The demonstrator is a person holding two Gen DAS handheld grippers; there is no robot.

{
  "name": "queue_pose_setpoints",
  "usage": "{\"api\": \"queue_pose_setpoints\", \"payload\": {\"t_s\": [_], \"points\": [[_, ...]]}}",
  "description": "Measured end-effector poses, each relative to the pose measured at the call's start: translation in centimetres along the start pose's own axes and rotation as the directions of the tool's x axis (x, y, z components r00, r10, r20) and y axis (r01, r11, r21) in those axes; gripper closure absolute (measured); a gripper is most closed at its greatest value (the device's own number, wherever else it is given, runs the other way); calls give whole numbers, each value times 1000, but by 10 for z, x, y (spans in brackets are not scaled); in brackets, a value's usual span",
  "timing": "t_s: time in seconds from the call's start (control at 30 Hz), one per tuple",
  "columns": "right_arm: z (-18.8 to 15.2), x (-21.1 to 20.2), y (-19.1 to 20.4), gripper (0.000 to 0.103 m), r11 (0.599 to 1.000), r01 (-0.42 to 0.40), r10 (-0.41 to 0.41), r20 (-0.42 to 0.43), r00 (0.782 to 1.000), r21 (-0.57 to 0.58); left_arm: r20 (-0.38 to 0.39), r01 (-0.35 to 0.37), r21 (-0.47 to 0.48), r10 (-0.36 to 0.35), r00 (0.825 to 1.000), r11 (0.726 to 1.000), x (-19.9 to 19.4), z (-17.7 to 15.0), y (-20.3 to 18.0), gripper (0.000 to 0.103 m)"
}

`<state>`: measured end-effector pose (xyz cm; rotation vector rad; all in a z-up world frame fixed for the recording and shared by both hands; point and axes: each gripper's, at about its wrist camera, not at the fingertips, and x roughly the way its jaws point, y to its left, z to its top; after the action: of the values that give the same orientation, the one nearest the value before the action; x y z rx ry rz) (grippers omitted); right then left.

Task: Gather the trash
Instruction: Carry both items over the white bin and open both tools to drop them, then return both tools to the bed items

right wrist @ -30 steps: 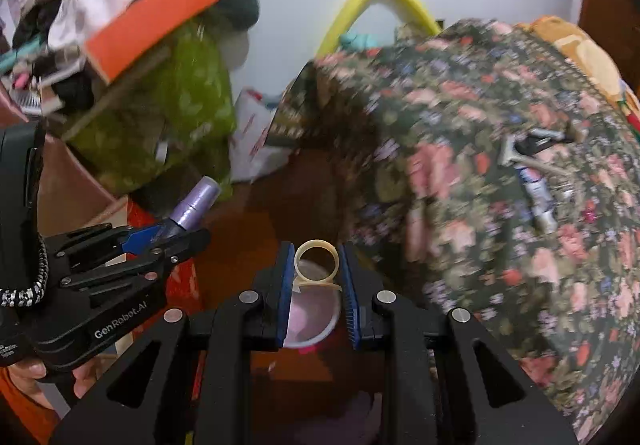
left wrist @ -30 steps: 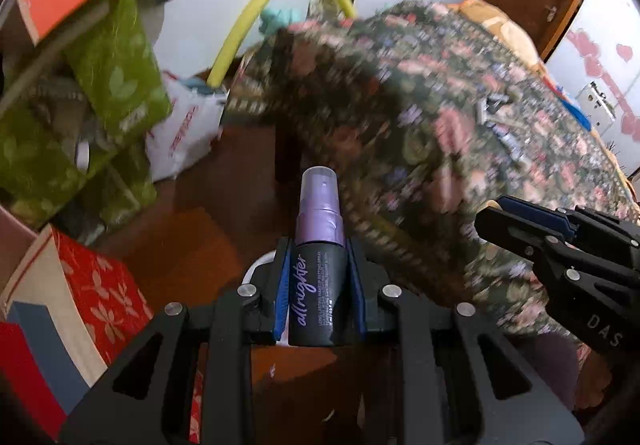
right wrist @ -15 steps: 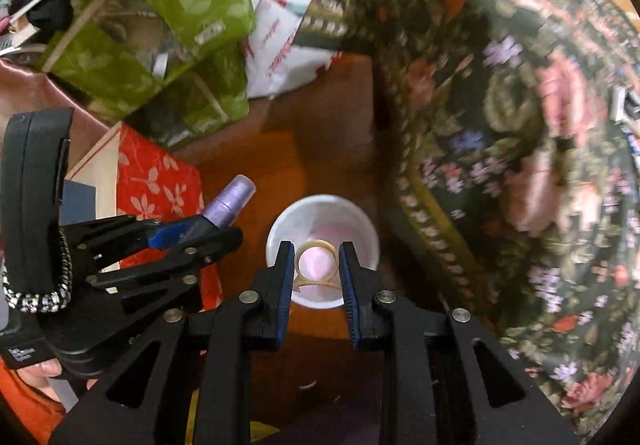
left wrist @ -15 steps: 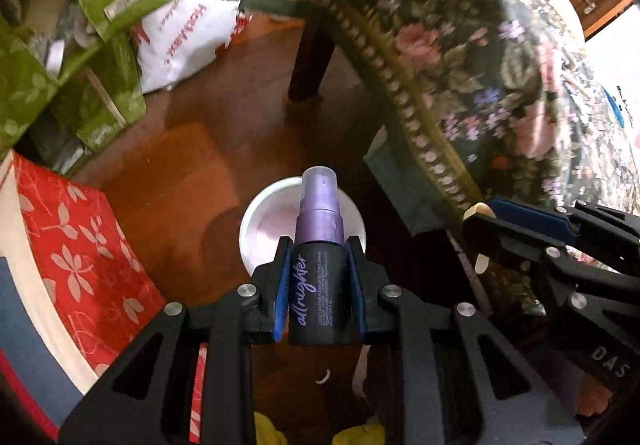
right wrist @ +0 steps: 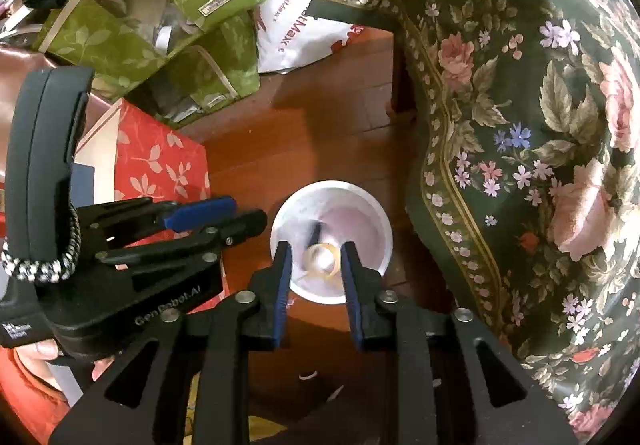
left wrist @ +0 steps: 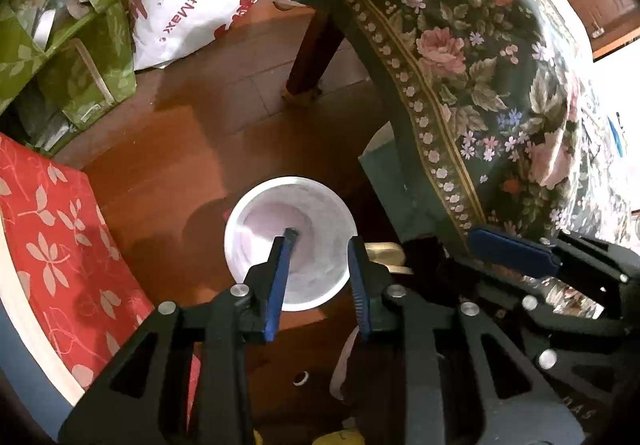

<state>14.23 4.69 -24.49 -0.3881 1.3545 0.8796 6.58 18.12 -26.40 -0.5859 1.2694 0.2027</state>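
Observation:
A white round bin (left wrist: pixel 256 201) stands on the wooden floor below both grippers; it also shows in the right wrist view (right wrist: pixel 372 213). My left gripper (left wrist: pixel 318 245) is open and empty above the bin. My right gripper (right wrist: pixel 314 251) is open above the bin; a blurred yellowish tape ring (right wrist: pixel 322 259) is between its fingers, over the bin's inside. A dark blurred shape (right wrist: pixel 316 233) shows inside the bin. The right gripper's blue pad (left wrist: pixel 512 251) shows at the right of the left wrist view, the left gripper (right wrist: pixel 216 215) at the left of the right wrist view.
A table draped in a dark floral cloth (left wrist: pixel 480 65) overhangs on the right, with a wooden leg (left wrist: pixel 312 53). Green leaf-print bags (right wrist: pixel 160 5), a white HotMax bag (left wrist: pixel 184 9) and a red floral box (left wrist: pixel 48 225) crowd the left.
Both grippers tilted down over the bin and opened. The purple spray bottle has left my left gripper. The tape ring has come loose between my right fingers.

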Motion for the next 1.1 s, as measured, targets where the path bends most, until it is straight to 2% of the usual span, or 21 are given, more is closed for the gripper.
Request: {"api": "queue_pose_setpoints", "payload": {"t_s": [0.03,0.33,0.53,0.67,0.8,0.9,0.97,1.03,1.1], "points": [[0,-1,-1,67,1000,1,-1,2,1000,5,4,-1,0,1,1000,1000,-1,1,0,75],[-7,-22,-7,67,1000,-4,3,50,999,28,91,-50,31,47,995,998,-33,-3,-7,75],[-13,-58,-8,67,999,26,-30,139,990,32,182,-68,66,55,982,996,-67,-6,-23,75],[-19,-88,-11,67,998,58,-64,223,973,32,255,-69,93,43,966,993,-95,-9,-42,75],[-29,-119,-16,67,994,98,-107,316,943,47,352,-99,138,45,935,985,-126,-15,-68,75],[-37,-142,-19,67,990,123,-139,389,911,66,424,-104,171,22,905,980,-149,-22,-90,75],[-43,-157,-22,67,987,138,-160,428,890,80,466,-95,189,-4,885,977,-163,-25,-106,71],[-51,-174,-28,67,983,152,-183,471,863,103,494,-89,202,-23,869,975,-173,-29,-119,62],[-58,-189,-36,67,980,154,-197,501,843,126,524,-91,225,-42,851,970,-183,-33,-135,59]]}}
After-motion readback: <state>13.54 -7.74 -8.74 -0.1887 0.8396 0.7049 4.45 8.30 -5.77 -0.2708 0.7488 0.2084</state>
